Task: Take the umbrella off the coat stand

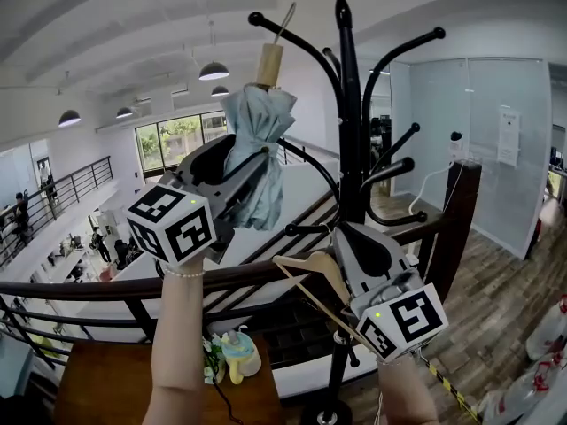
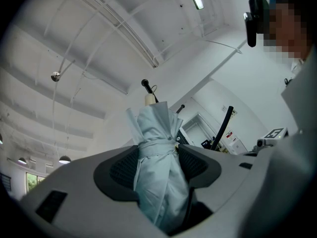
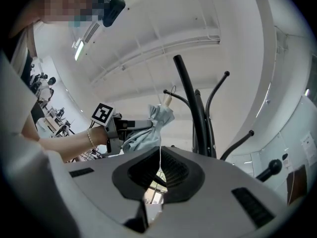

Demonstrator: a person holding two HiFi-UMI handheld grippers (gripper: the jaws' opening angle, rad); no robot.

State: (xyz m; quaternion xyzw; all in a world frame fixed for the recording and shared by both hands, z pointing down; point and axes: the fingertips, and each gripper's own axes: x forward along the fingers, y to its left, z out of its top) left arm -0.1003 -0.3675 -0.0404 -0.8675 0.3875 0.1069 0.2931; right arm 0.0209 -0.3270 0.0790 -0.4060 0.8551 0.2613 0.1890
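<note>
The left hand-held gripper [image 2: 158,155] is clamped on the pale blue folded fabric umbrella [image 1: 257,122]. Its ribbed pads press into the cloth bundle on both sides, just below the tie strap. The right hand-held gripper [image 3: 159,170] has its jaws drawn together with only a hair-thin slit between them and nothing in it. It hangs lower, beside the black metal coat stand [image 1: 347,131] and near a pale wooden hanger [image 1: 310,268].

The umbrella stands handle-up, its short light wooden handle [image 1: 270,63] topped by a thin grey loop [image 1: 287,18]. That loop sits right at the ball-tipped end of one upper hook arm; whether it has cleared the tip I cannot tell.

The umbrella is probably light. The cloth is soft and gives under the pads, so the stiff ribs and shaft inside carry the grip. The fabric looks smooth and could slide or bunch, so the strapped waist is a sound place to hold, and the rigid wooden handle would be firmer. The loop is slack and may snag on the hook.
</note>
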